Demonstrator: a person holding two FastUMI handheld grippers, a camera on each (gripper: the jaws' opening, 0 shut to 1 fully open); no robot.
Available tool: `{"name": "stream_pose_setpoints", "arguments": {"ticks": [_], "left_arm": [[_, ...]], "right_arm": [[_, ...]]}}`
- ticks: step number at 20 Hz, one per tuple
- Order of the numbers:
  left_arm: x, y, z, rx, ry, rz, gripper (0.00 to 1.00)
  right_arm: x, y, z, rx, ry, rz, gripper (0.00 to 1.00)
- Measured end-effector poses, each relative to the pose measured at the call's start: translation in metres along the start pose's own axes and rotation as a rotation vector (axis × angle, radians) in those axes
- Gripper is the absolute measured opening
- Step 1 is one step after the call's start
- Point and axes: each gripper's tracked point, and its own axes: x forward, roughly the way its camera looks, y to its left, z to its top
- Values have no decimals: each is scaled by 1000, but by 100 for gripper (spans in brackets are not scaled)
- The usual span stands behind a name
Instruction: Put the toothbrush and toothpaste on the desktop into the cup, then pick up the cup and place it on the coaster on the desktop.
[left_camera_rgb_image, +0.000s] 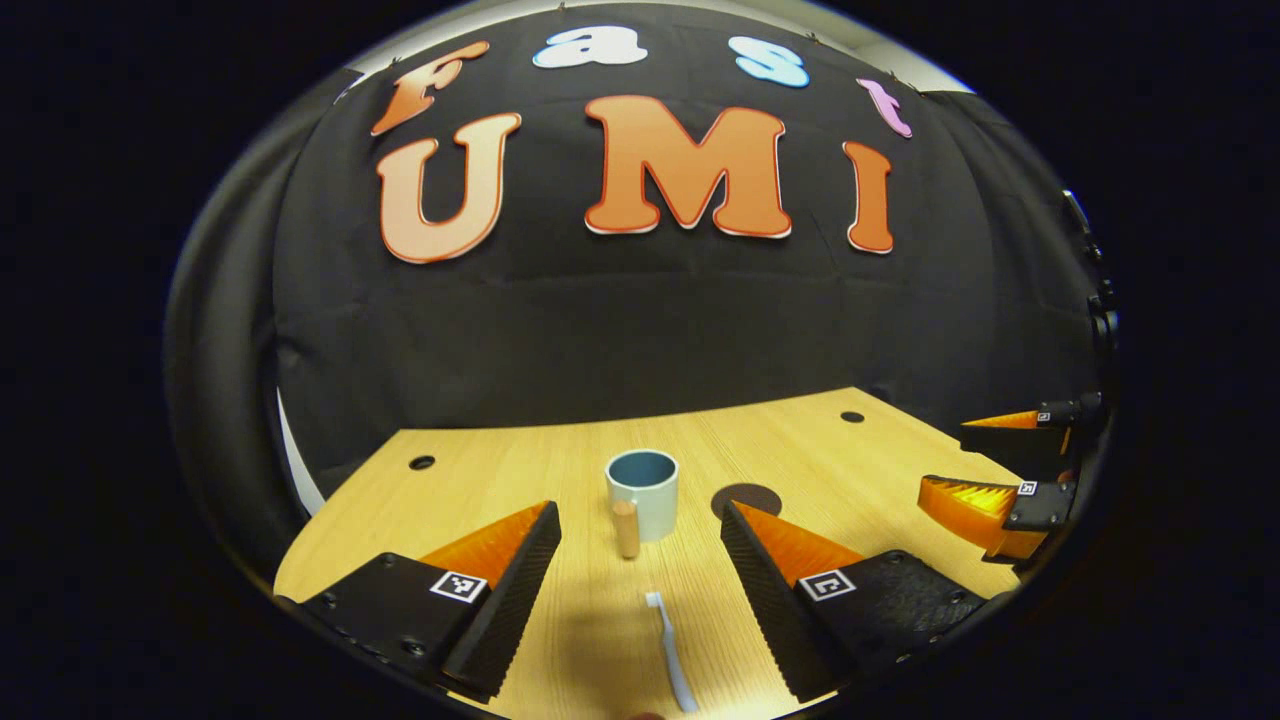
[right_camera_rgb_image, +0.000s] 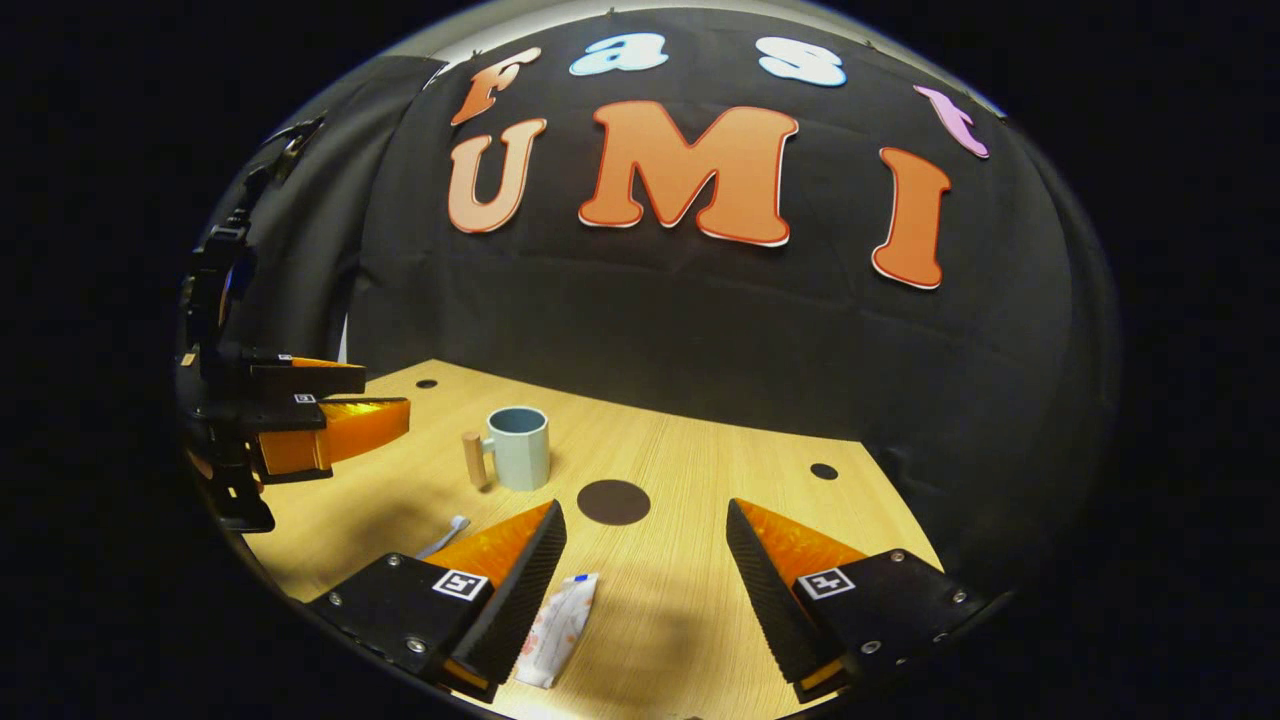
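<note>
A pale blue cup with a wooden handle stands upright in the middle of the wooden desktop. A white toothbrush lies on the desk between the fingers of my open left gripper, nearer the camera than the cup. The dark round coaster lies right of the cup. In the right gripper view, the toothpaste tube lies beside the left finger of my open right gripper. Beyond it are the cup, the coaster and the toothbrush head.
The desktop has small dark holes near its back corners. The black cloth wall closes off the back edge. The right gripper shows open at the far right of the left gripper view; the left gripper shows at the left of the right gripper view.
</note>
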Motion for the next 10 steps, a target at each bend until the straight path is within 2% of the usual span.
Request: {"name": "stream_pose_setpoints", "arguments": {"ticks": [2,5,10], "left_arm": [[6,-5,-21,-17,79,-14,97],[13,-7,-43,-48,183,-20,97],[19,-10,-77,-48,318,-49,98]], "right_arm": [[3,14,-15,-13,56,37,95],[11,23,-34,-35,128,47,91],[24,48,-62,-27,238,102,87]]}}
